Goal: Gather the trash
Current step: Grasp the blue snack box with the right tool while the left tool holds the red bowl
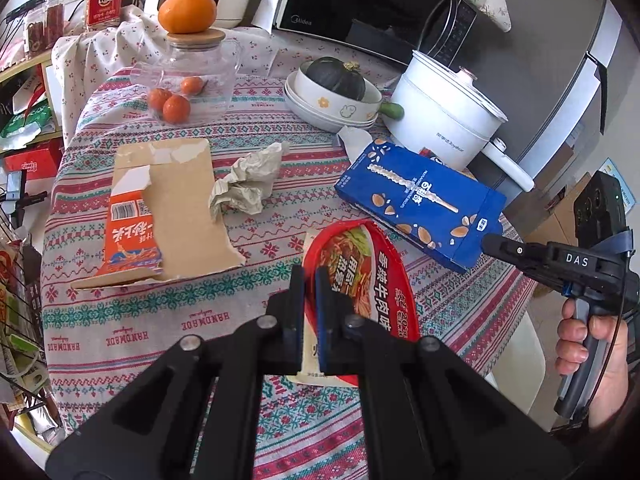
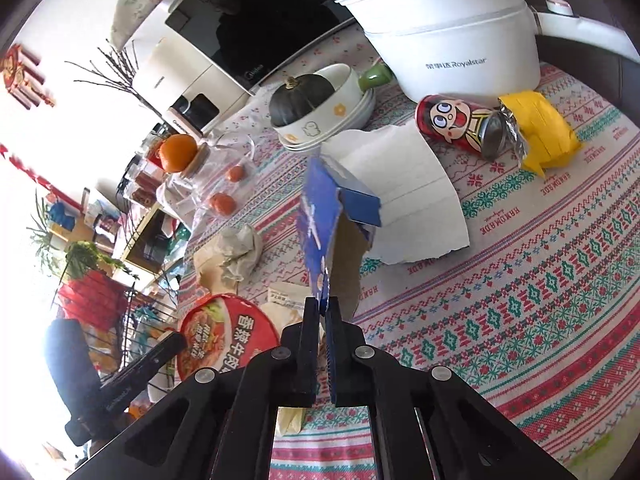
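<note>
My left gripper (image 1: pixel 309 276) is shut on the near edge of a red instant-noodle lid (image 1: pixel 360 264), which it holds just above the patterned tablecloth. My right gripper (image 2: pixel 322 304) is shut on an end flap of a blue snack box (image 2: pixel 320 216), so the box stands tilted on edge. In the left wrist view the same gripper (image 1: pixel 494 245) pinches the blue box (image 1: pixel 416 196) at its right corner. A torn orange cardboard pack (image 1: pixel 160 208) and a crumpled paper (image 1: pixel 248 184) lie at the left. A red can (image 2: pixel 456 124), a yellow wrapper (image 2: pixel 536 132) and a torn white paper (image 2: pixel 408 184) lie beyond the box.
A white electric pot (image 1: pixel 444 120), stacked bowls holding a dark squash (image 1: pixel 332 92), and a glass jug (image 1: pixel 200 68) with an orange on top stand at the back. A microwave (image 1: pixel 360 4) is behind them. The table's edge (image 1: pixel 524 292) runs at the right, near a hand (image 1: pixel 580 344).
</note>
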The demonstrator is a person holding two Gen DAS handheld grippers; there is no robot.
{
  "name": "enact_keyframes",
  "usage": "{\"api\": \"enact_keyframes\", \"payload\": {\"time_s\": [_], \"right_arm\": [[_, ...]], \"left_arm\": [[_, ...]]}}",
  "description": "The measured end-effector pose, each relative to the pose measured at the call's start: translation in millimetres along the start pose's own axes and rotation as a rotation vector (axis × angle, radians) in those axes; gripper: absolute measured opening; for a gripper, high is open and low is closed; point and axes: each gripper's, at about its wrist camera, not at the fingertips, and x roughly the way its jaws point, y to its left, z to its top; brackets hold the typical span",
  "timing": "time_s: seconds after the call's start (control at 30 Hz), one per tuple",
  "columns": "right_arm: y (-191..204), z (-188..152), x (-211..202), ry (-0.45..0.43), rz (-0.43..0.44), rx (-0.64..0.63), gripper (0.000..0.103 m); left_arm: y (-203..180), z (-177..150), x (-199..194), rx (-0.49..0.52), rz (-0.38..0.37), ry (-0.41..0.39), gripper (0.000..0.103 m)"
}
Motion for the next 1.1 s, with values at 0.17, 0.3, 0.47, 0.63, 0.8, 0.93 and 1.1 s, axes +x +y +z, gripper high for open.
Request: {"api": "enact_keyframes", "payload": {"time_s": [0.17,0.3,0.47,0.63,0.8,0.93,1.1], "right_arm": [[11.4,-12.7,-32.9,-0.010,-0.020,-0.059,0.003],[12.2,-22.4,-61.6,-0.030,-0.043,-0.081,0.003],[4.5,-35.7,-93.3,-0.023,-0.101,-0.074,0.003],[3.0,-45.8,-109.9,-0.018,-0.107,-0.108,0.003],[-0.7,-45.9,-101.0,-0.007,-0.074,-0.113,0.007],[-6.0,-40.8,-94.4,-0.006,-0.046,-0.077,0.009],[-10.6,-33.5,-81.0,0.000,-0.070,-0.060,0.015]], "left_arm": [[-10.1,-2.8,-7.9,0.015,-0.019,-0.009,0.006],[-18.3,-6.4,-14.3,0.032,-0.022,-0.017,0.006],[-28.1,-10.6,-17.0,0.044,-0.030,-0.016,0.006],[-36.9,-11.2,-18.0,0.047,-0.038,-0.024,0.006],[-40.7,-12.2,-13.7,0.054,-0.032,-0.012,0.006],[-39.1,-12.2,-12.6,0.055,-0.027,-0.010,0.006],[-36.2,-12.5,-9.6,0.052,-0.023,-0.004,0.006]]}}
